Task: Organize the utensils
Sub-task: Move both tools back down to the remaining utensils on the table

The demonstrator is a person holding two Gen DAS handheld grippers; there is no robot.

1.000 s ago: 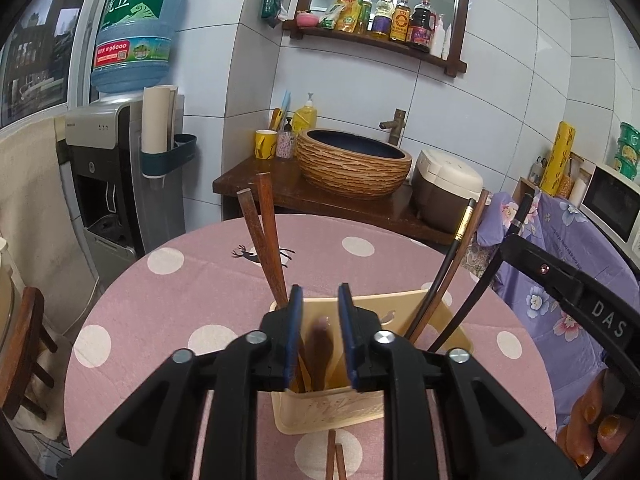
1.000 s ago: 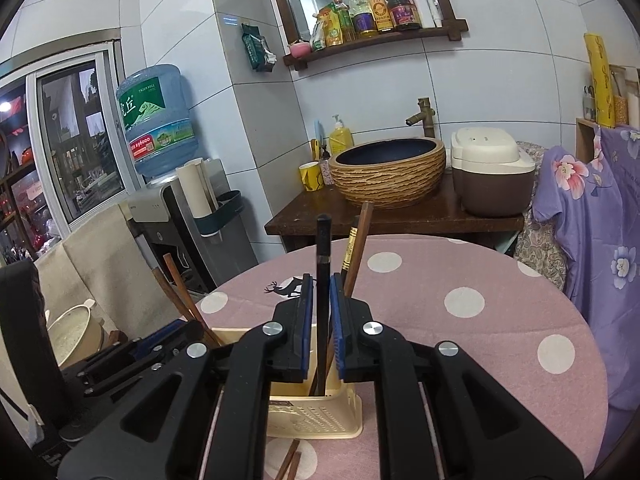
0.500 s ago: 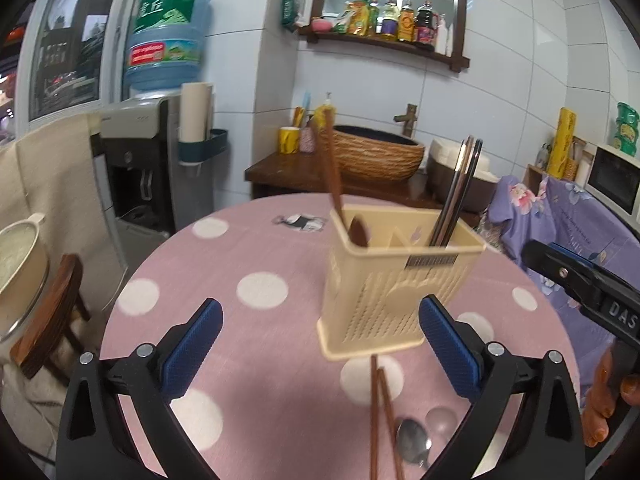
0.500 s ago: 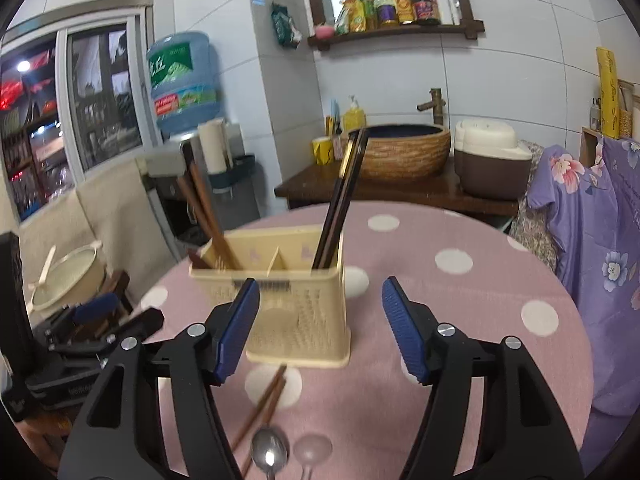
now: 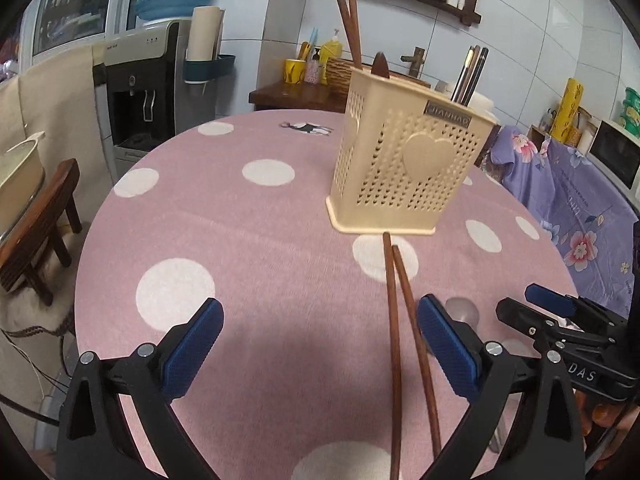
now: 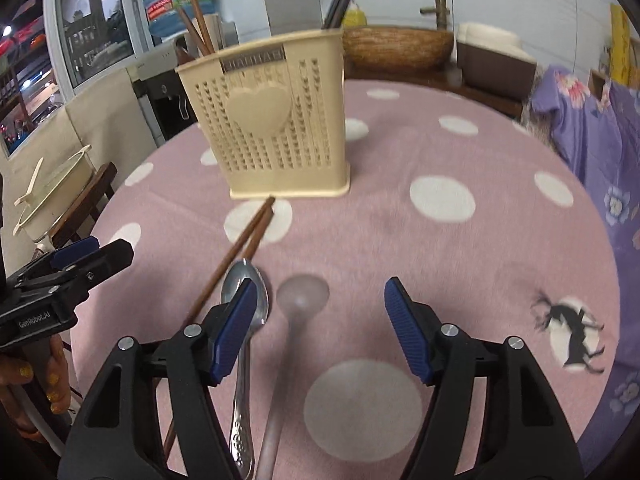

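A cream perforated utensil holder (image 5: 408, 168) (image 6: 272, 120) stands on the pink dotted table (image 5: 240, 240). It holds brown chopsticks (image 5: 350, 28), a dark wooden spoon (image 5: 380, 66) and black chopsticks (image 5: 472, 76). A loose brown pair of chopsticks (image 5: 394, 320) (image 6: 244, 240) lies in front of it. My left gripper (image 5: 320, 344) is wide open and its jaws are closing a little; the loose pair runs between them near the right finger, untouched. My right gripper (image 6: 322, 332) is open over a metal spoon (image 6: 244, 292) and a translucent spoon (image 6: 302, 292).
A water dispenser (image 5: 140, 92) and a wooden stool (image 5: 36, 232) stand left of the table. Purple floral cloth (image 5: 560, 200) hangs at the right. A woven basin (image 6: 396, 46) and a rice cooker (image 6: 492, 56) sit behind. A hand (image 6: 36, 380) holds the left gripper.
Both grippers were shut on utensils standing in the holder. They let go, opened wide, then drew back and sank toward the table's near side.
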